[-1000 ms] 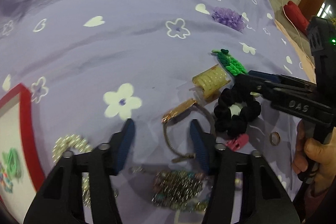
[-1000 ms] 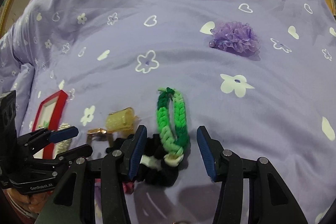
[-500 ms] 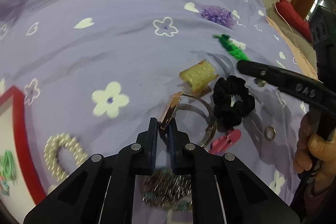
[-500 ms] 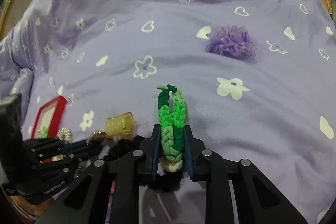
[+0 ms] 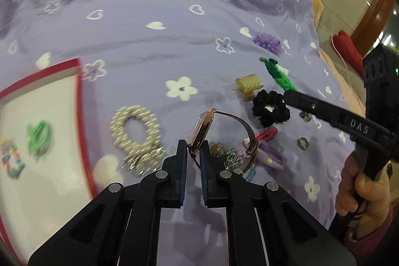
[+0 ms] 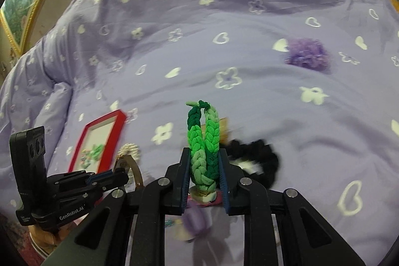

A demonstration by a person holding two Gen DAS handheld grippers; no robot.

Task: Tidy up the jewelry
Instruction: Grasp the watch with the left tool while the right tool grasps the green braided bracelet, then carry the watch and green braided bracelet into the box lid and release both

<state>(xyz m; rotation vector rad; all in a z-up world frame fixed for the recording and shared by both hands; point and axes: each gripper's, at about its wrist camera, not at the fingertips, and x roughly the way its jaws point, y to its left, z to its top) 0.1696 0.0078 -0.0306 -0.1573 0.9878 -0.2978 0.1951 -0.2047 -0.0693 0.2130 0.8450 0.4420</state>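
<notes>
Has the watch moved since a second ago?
Yes. The watch lay flat on the purple bedspread beside the yellow hair roller; now the left gripper holds it lifted, standing on edge, carried left toward the pearl bracelet.

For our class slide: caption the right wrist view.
Right gripper clamps a green braided bracelet above a purple floral bedsheet.

Your left gripper (image 5: 193, 153) is all matte black plastic with blue ribbed pads on the insides of the fingers (image 5: 181, 161) and shiny silver screws at the linkage joints. The right gripper (image 6: 203, 166) is built the same, with "DAS" embossed on its side in the left wrist view. The left one has "GenRobot.AI" printed in white. Your right hand (image 5: 359, 191) shows bare skin and a dark reddish sleeve.
</notes>
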